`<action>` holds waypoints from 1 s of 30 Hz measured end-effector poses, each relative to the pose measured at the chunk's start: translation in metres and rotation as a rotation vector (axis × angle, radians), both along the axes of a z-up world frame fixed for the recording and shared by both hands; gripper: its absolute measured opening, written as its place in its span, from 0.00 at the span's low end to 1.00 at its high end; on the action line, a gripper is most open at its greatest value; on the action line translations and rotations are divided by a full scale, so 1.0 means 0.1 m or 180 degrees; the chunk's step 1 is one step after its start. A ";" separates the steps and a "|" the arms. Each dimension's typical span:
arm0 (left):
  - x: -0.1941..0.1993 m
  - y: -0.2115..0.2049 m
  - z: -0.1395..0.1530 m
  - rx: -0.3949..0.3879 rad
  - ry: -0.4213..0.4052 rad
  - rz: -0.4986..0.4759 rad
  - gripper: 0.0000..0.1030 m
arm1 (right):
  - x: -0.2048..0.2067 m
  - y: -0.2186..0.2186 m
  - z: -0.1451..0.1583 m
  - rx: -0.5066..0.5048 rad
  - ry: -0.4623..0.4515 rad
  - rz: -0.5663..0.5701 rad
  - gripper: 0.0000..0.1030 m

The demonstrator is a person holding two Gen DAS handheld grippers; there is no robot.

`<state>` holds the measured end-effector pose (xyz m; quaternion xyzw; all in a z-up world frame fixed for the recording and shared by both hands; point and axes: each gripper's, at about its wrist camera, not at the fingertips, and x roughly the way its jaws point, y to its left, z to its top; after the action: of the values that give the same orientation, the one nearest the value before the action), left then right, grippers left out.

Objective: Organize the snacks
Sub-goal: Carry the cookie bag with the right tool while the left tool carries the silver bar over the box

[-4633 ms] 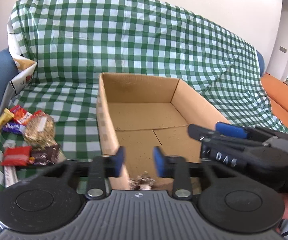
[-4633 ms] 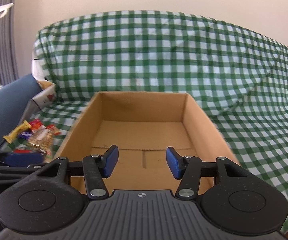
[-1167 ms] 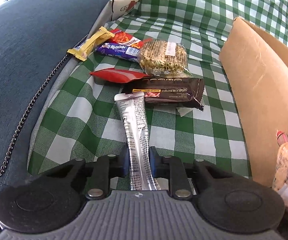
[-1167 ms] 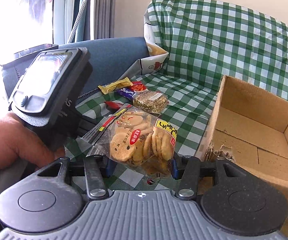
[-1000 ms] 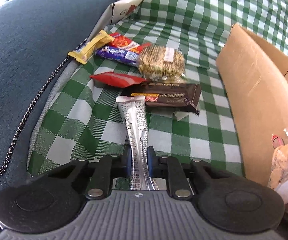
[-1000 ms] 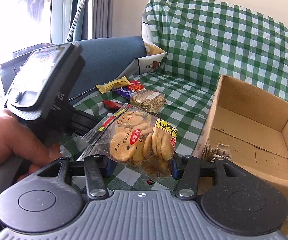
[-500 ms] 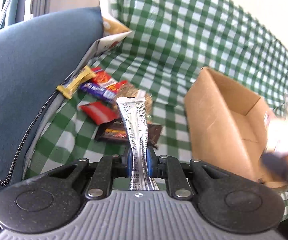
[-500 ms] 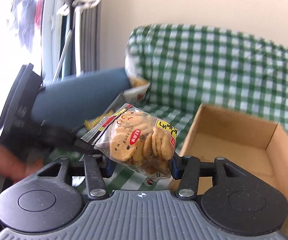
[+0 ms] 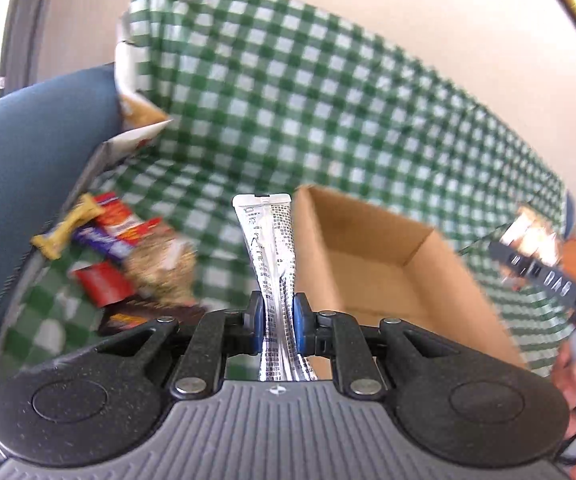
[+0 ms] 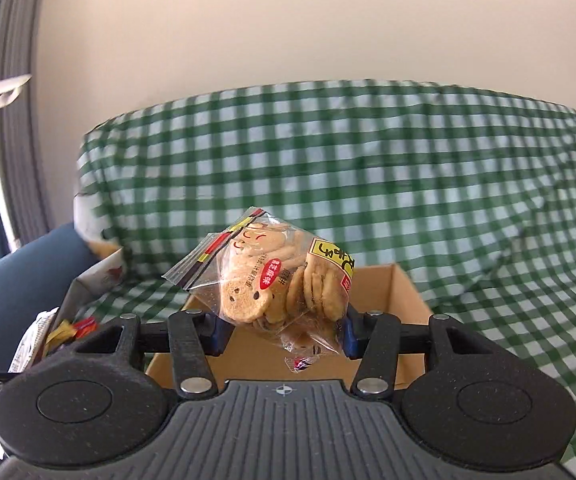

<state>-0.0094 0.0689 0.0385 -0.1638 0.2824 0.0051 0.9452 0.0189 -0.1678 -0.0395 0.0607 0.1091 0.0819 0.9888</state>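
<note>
2 snacks were in the air at once, 1 in each gripper. The left gripper (image 9: 276, 318) had its jaws pinched narrow on a silver stick pack (image 9: 268, 240), which stood upright between the pads, its sealed top level with the near-left corner of the cardboard box (image 9: 371, 264). The right gripper (image 10: 284, 330) had its jaws at a middling width, clamped on a clear bag of round crackers (image 10: 280, 280), held up in front of the same box (image 10: 399, 292) (the bag hid most of the inside from that view).

Several snacks lay heaped on the green checked cloth (image 9: 288, 92) to the left of the box: a yellow bar (image 9: 66, 226), a red wrapper (image 9: 102, 284), a seed cake (image 9: 160, 264) and a dark chocolate bar (image 9: 144, 316), all blurred.

By my reading the step in hand was the carry to the box, with both pickups done and neither item dropped in. From the left view the box floor looked bare. Next, each gripper would need to come over the open top, lower slightly and release, 1 after the other, so the 2 hands did not crowd each other above the box.
</note>
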 end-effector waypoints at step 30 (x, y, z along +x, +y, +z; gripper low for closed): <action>0.97 -0.91 -0.05 -0.0078 -0.0350 -0.0791 0.15 | 0.11 0.01 -0.12 -0.0358 0.0208 -0.0270 0.51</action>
<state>0.0874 -0.0216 0.0337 -0.1391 0.2482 -0.1245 0.9505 0.0299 -0.1663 -0.0520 0.0122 0.1432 0.0316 0.9891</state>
